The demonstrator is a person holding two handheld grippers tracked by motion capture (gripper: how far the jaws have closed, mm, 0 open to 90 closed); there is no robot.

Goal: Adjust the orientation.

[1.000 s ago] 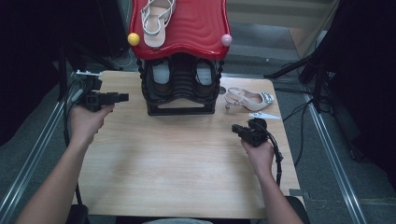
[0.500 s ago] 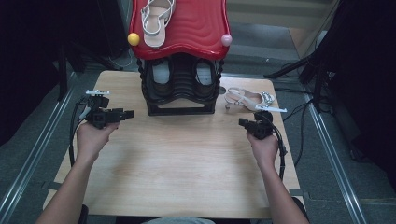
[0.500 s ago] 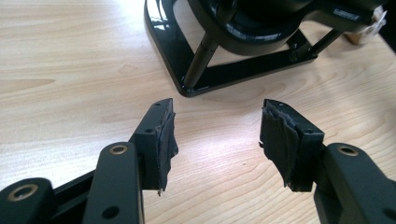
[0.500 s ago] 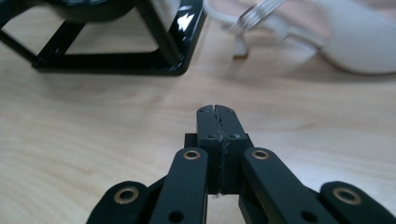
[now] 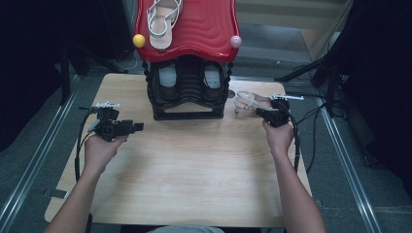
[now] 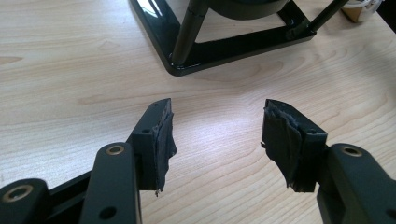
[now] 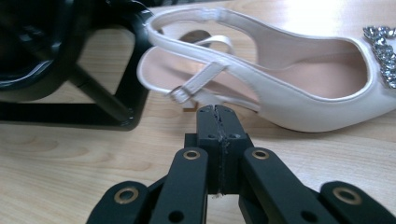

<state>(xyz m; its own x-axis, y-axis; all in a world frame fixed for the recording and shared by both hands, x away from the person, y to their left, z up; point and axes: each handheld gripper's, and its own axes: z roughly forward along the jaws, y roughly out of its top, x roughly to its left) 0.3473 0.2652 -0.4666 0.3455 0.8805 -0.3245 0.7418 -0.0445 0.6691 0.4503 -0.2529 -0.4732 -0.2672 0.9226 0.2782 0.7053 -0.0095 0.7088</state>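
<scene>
Black left gripper [image 6: 217,135] with brass-ringed screws, tape-wrapped fingers [image 6: 161,135], trailing cable.

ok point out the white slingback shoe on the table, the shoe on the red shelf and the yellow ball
white slingback shoe with jewelled toe [image 7: 299,100]: right gripper view, side wall
white strappy shoe on the red wavy top shelf [image 5: 163,19]: high view, its straps
yellow ball [image 5: 139,41]: high view, its middle, at the shelf's corner

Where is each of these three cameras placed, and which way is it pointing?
High view: above the person's side, looking forward and down at the wooden table, shoe rack, both forearms.
Left gripper view: on the left gripper, jaws open, facing the rack's base.
Right gripper view: on the right gripper, jaws shut, facing a white slingback shoe.
Shared: both gripper views show the rack.
</scene>
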